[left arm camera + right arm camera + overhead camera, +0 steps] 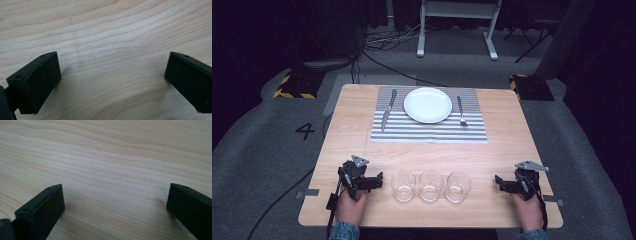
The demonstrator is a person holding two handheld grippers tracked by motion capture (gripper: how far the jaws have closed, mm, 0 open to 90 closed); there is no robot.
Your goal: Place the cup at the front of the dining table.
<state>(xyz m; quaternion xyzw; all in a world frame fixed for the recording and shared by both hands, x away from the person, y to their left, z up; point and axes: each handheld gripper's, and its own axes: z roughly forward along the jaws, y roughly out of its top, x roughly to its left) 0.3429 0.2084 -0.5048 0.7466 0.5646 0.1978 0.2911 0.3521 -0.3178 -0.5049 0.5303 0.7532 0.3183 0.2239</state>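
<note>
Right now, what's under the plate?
The white plate sits on a grey striped placemat, knife and fork beside it. The mat's part beneath the plate is covered.

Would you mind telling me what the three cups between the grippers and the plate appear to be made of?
The three cups look like clear glass or hard plastic: the wood shows through them, with bright rims. The plate seems glazed white ceramic, smooth and evenly bright, though plastic cannot be ruled out.
</note>
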